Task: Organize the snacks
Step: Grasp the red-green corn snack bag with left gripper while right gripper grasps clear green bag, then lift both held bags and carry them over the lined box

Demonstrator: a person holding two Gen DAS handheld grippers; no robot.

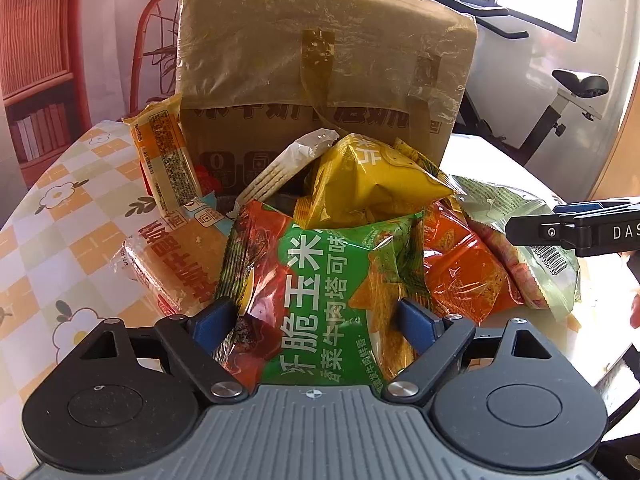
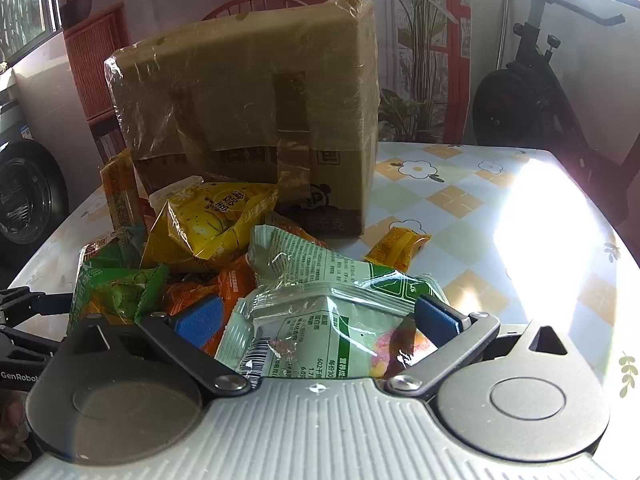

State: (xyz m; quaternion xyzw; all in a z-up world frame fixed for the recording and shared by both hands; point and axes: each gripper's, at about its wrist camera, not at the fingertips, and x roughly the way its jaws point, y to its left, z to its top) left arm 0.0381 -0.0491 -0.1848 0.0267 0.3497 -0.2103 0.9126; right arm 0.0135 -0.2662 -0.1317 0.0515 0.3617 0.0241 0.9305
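**Two bags between two pairs of tongs, in front of the cardboard box**

The snacks lay in a loose pile on the desk (image 2: 472, 216), directly in front of the tall cardboard box (image 1: 320, 64) wrapped in tape. The left tongs (image 1: 316, 316) stood wide, and the green and red chips bag (image 1: 320, 292) lay between the blue pads. The pads were just beside its edges, but I could not tell if they pressed on it, so I judged these tongs as open around the bag, not gripping. The long axis of this bag ran away from the tongs toward the box.

The right tongs (image 2: 320, 316) also stood open, around the pale green bag (image 2: 320, 312) with a barcode, which lay on the right side of the pile, further from the box than the yellow bag (image 2: 208, 224). A small orange packet (image 2: 398, 246) lay alone on the desk, near the right lower corner of the box.

For the chips bag the left hand was clearly nearer. Closing across its short width seemed the natural next move.
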